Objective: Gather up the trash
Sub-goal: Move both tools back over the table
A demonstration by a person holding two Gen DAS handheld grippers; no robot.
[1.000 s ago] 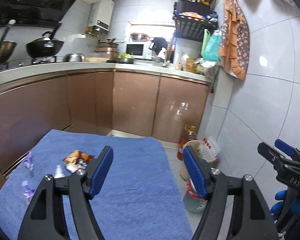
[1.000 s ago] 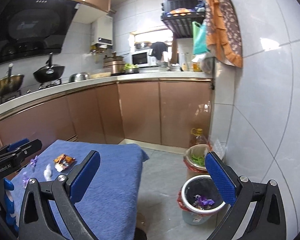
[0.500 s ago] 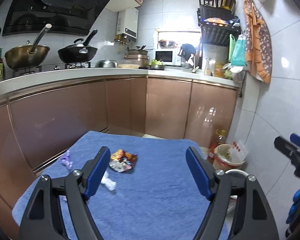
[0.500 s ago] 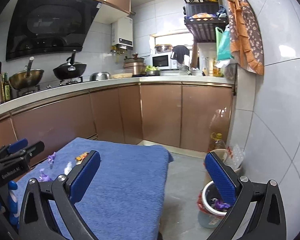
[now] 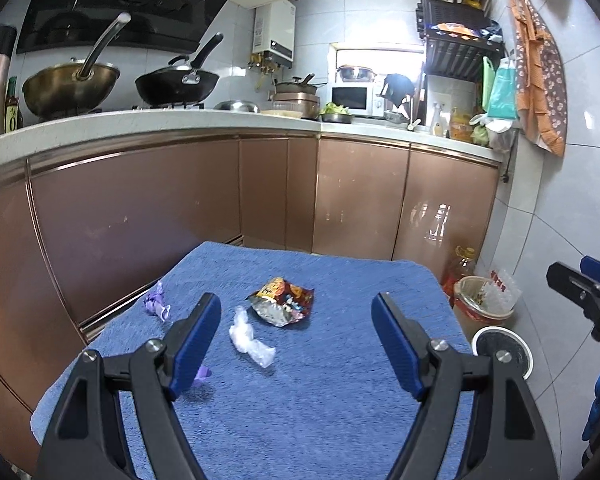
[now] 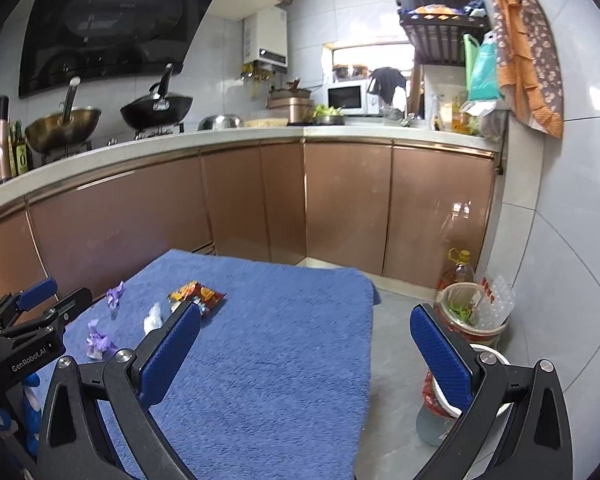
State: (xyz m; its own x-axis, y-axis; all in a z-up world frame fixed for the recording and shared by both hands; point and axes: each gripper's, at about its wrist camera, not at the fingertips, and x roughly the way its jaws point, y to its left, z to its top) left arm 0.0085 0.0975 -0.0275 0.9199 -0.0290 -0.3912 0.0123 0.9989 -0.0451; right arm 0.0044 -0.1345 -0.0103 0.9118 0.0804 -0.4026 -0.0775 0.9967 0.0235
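The left hand-held gripper point(image 5: 296, 340) hangs with its blue-padded fingers point(image 5: 198, 340) spread wide and nothing between them, above the near part of a blue towel point(image 5: 320, 400) that covers a low table. Just ahead of it and a little toward its left finger lies a crumpled clear plastic wrap point(image 5: 250, 338); beyond that, further forward, is a red and orange snack packet point(image 5: 282, 300), torn open and lying flat. Out past the left finger, near the towel's left edge, rests a purple candy wrapper point(image 5: 156, 302), and a second purple scrap point(image 5: 202, 372) peeks out from behind the left fingertip. The right hand-held gripper point(image 6: 304, 346) is likewise spread and empty, hovering over the right half of the towel; from it, the snack packet point(image 6: 198, 296), the clear wrap point(image 6: 153, 320) and two purple wrappers point(image 6: 98, 342) all lie off to its left, close to the left hand-held gripper's body. To the right of the right hand-held gripper and down on the grey floor stands a white-rimmed trash bin point(image 6: 456, 408) with a red liner, partly hidden behind its right finger; a second bin point(image 6: 472, 316) holding green scraps stands just behind it, with a bottle of cooking oil point(image 6: 456, 270) further back against the copper-coloured cabinets point(image 6: 340, 204). Beyond, the counter point(image 6: 220, 140) carries two woks and a microwave
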